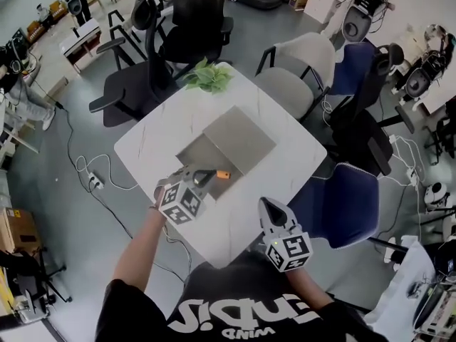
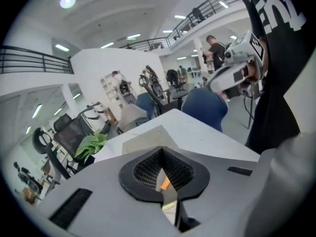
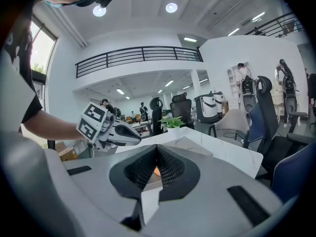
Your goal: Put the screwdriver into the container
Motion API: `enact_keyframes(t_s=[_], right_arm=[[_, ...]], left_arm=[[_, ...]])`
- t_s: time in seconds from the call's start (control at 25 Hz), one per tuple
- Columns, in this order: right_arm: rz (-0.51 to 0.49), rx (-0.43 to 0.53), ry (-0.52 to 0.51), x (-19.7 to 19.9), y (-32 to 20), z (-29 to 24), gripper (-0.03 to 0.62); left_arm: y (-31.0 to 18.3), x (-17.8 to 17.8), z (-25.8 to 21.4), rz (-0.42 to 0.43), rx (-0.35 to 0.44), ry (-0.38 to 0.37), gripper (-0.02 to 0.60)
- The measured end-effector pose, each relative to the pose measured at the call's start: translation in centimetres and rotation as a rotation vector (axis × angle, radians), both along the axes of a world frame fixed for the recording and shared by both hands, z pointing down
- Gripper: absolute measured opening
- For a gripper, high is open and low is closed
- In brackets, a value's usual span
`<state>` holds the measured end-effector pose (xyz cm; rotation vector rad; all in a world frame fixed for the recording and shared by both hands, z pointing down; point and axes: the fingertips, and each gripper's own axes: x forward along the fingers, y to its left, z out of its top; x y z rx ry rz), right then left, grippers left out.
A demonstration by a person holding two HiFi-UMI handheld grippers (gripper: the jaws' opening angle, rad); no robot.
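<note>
The screwdriver (image 1: 222,174), with an orange handle, hangs above the near corner of the grey container (image 1: 198,152) on the white table (image 1: 157,144). My left gripper (image 1: 204,178) is shut on it; in the left gripper view an orange bit of the screwdriver (image 2: 165,182) shows between the closed pads of the left gripper (image 2: 162,152). A lighter grey lid (image 1: 241,140) lies across the container's far side. My right gripper (image 1: 268,205) hovers over the table's near edge, shut and holding nothing; its pads meet in the right gripper view (image 3: 157,149).
A green plant (image 1: 209,77) stands at the table's far corner. Office chairs ring the table: black ones (image 1: 142,84) at the far left, grey (image 1: 299,66) and blue (image 1: 338,201) ones on the right. Cables lie on the floor (image 1: 92,177).
</note>
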<state>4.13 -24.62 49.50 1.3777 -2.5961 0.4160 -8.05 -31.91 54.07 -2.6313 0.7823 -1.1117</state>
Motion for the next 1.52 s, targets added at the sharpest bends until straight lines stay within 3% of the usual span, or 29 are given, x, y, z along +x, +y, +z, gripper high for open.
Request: enact_keyframes(t_s=[0.16, 0.32, 0.68, 0.92, 1.52], right_arm=[[-0.022, 0.02, -0.01, -0.2, 0.2, -0.6, 0.012], [-0.046, 0.051, -0.03, -0.8, 0.7, -1.6, 0.012], [-0.068, 0.113, -0.061, -1.0, 1.6, -2.8, 0.012], [-0.053, 0.115, -0.063, -0.5, 2.5, -2.6, 0.012], [-0.037, 0.111, -0.053, 0.2, 3.4, -2.5, 0.012]], left_arm=[[2.6, -1.3, -2.6, -0.158, 0.017, 0.128, 0.014], [4.9, -2.7, -5.1, -0.322, 0.002, 0.327, 0.014], [9.1, -4.8, -7.1, -0.548, 0.054, 0.626, 0.012], [11.0, -6.0, -6.9, -0.647, 0.082, 0.718, 0.012], [12.3, -4.0, -7.2, -0.589, 0.06, 0.713, 0.012]])
